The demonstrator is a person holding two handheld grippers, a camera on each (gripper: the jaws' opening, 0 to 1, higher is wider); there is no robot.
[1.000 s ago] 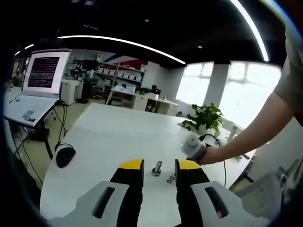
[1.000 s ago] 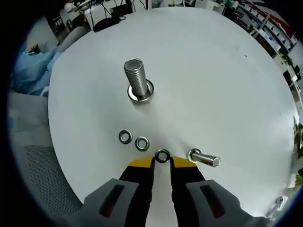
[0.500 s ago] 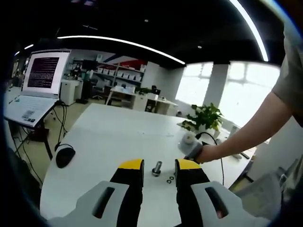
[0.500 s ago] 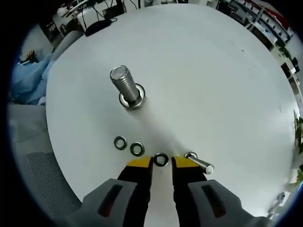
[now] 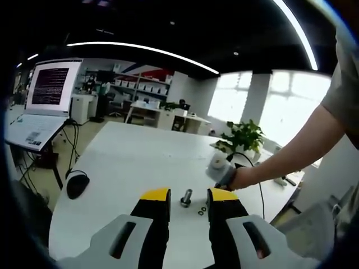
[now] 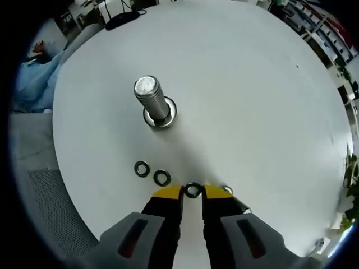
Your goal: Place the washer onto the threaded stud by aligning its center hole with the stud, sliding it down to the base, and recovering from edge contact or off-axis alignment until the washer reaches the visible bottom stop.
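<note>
The threaded stud point(image 6: 151, 98) stands upright on its round base point(image 6: 166, 116) on the white table point(image 6: 252, 101). My right gripper point(image 6: 192, 194) is shut on a dark washer point(image 6: 193, 190), held at its yellow tips near and to the right of the stud. Two loose washers point(image 6: 142, 168) point(image 6: 162, 177) lie on the table left of the tips. In the left gripper view the stud point(image 5: 186, 197) is small and far off, and my left gripper point(image 5: 188, 197) hangs open above the table. A hand holds the right gripper point(image 5: 217, 167) above the loose washers point(image 5: 201, 211).
A spare bolt point(image 6: 227, 191) lies half hidden behind my right jaw. A black mouse point(image 5: 77, 185) sits at the table's left edge, with a laptop point(image 5: 39, 106) on a stand beyond it. A potted plant point(image 5: 244, 137) and cable stand at the far right. A grey chair seat point(image 6: 50, 207) is beside the table.
The hand with the right gripper has moved up and left over the table. In the right gripper view the spare bolt has slid behind the right jaw. The left gripper is still.
</note>
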